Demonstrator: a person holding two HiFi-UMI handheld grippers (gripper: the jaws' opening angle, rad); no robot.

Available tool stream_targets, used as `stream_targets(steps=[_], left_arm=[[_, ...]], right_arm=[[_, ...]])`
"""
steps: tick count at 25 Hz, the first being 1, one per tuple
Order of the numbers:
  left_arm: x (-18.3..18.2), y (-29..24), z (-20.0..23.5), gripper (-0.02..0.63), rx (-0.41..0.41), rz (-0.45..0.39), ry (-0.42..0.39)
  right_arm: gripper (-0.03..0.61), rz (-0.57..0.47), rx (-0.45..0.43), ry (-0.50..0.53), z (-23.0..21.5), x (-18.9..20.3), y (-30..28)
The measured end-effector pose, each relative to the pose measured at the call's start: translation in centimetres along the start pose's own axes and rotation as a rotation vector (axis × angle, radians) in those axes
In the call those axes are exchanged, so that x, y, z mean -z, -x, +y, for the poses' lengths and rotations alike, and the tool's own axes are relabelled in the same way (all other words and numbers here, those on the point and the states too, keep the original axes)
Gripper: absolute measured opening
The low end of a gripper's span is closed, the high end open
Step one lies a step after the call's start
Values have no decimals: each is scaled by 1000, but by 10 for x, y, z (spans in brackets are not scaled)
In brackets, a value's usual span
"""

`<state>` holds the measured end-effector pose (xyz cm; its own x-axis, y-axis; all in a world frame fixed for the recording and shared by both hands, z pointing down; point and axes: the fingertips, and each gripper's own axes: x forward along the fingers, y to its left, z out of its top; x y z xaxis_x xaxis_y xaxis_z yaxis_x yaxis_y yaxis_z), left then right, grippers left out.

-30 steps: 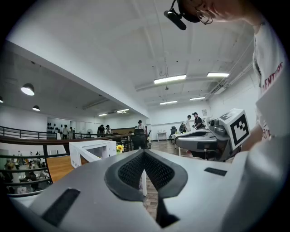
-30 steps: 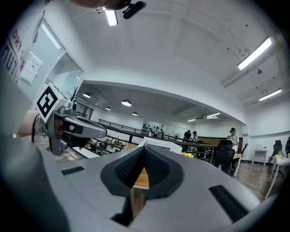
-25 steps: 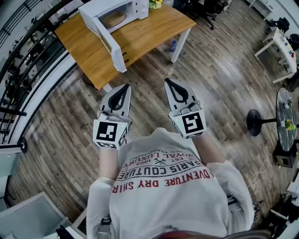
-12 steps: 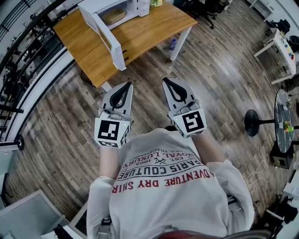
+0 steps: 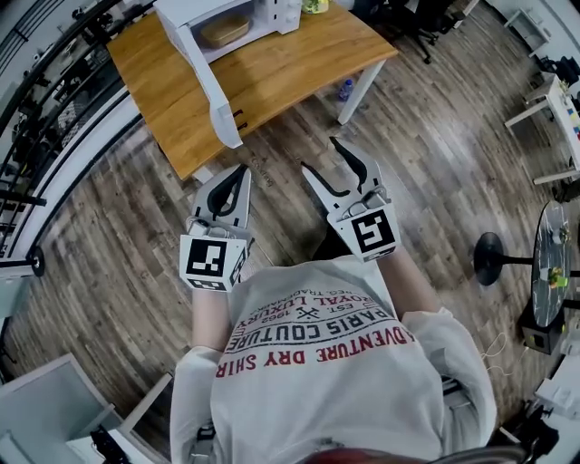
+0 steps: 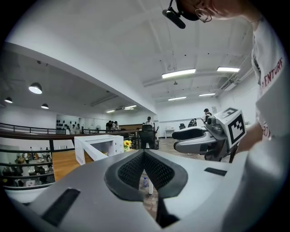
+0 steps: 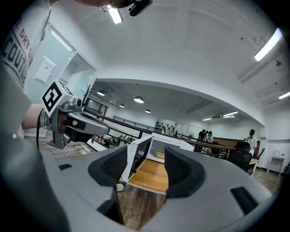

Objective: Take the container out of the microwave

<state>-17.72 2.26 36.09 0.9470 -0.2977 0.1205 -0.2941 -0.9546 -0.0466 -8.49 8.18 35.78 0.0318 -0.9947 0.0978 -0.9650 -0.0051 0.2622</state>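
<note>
A white microwave [image 5: 237,20] stands on the wooden table [image 5: 281,68] with its door [image 5: 207,77] swung open toward me. Inside it sits a tan container [image 5: 224,31], also visible in the right gripper view as a pale container [image 7: 159,154] in the cavity. My left gripper [image 5: 238,174] is shut and empty, held over the floor short of the table. My right gripper [image 5: 324,156] is beside it, its jaws opening wide with nothing between them. In the right gripper view the right gripper [image 7: 146,164] points at the microwave [image 7: 156,147]. The left gripper [image 6: 143,155] shows its pads pressed together.
A railing [image 5: 54,109] runs along the left beyond the table. A small bottle [image 5: 344,89] lies on the wood floor by the table leg. Yellow flowers [image 5: 314,5] stand beside the microwave. A round glass table [image 5: 550,249] is far right.
The right gripper's jaws have gone from shut to wide open. Both grippers have edged forward toward the table.
</note>
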Motion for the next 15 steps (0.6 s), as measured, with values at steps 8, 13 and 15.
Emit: stream_targets(steps=[8, 13, 15], left_arm=[[-7, -87, -6, 14, -122, -8, 71], [-14, -152, 4, 14, -275, 58, 5], [-15, -178, 6, 14, -309, 67, 14]], right_arm=[[255, -3, -260, -152, -81, 45, -46], [254, -14, -364, -108, -152, 58, -84], [253, -10, -395, -101, -178, 65, -99]])
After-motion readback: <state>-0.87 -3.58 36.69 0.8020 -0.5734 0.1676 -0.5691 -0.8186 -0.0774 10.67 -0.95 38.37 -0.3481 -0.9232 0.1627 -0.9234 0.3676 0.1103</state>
